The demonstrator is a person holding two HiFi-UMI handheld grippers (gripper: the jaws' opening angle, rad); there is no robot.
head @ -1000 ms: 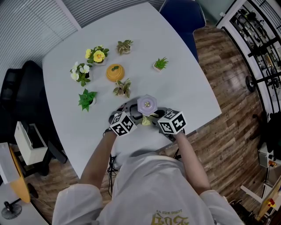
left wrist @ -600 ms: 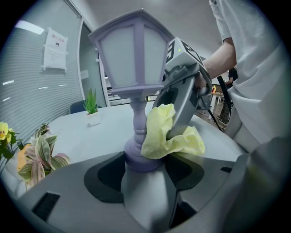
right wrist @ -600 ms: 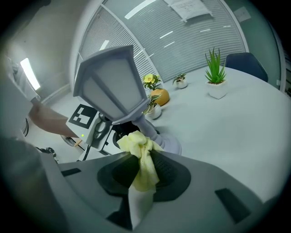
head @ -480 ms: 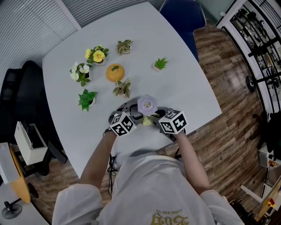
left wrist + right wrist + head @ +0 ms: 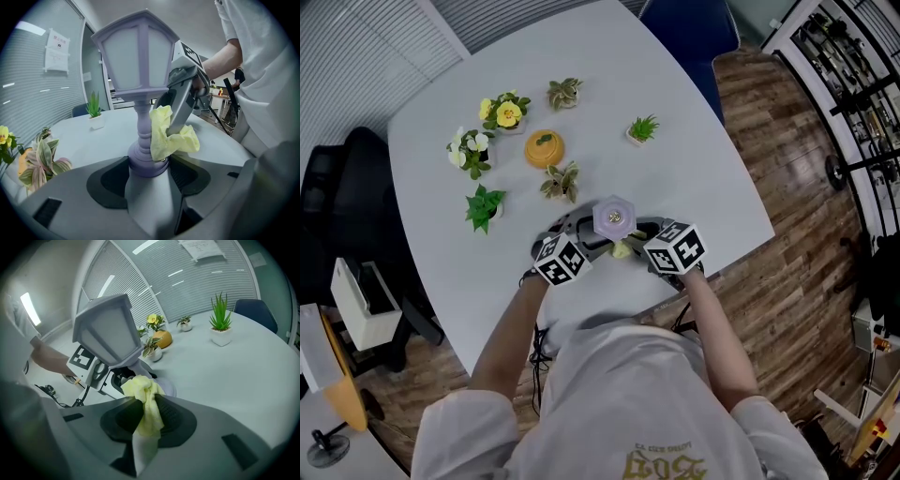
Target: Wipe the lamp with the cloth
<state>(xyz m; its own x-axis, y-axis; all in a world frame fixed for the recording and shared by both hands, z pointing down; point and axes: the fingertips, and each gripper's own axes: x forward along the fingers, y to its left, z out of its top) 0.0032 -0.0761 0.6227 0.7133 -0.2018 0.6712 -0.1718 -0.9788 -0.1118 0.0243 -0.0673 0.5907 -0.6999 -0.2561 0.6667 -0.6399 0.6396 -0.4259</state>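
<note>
A lilac lantern-shaped lamp (image 5: 614,218) stands on the white table (image 5: 703,187) close to its near edge. My left gripper (image 5: 581,232) is shut on the lamp's round base (image 5: 140,164), one pad on each side. A crumpled yellow cloth (image 5: 171,138) is pinched in my right gripper (image 5: 146,411), which comes in from the right (image 5: 639,239). The cloth (image 5: 143,390) presses against the lamp's stem (image 5: 142,124), just above the base. The lantern head (image 5: 110,331) rises above both grippers.
Several small potted plants stand behind the lamp: a green one (image 5: 485,208), a variegated one (image 5: 561,182), yellow flowers (image 5: 506,112) and a spiky one (image 5: 642,130). An orange pot (image 5: 545,149) sits among them. A blue chair (image 5: 689,28) is at the far side.
My right gripper with the cloth has shifted slightly up and to the right beside the lamp. The left gripper and the lamp have kept still.
</note>
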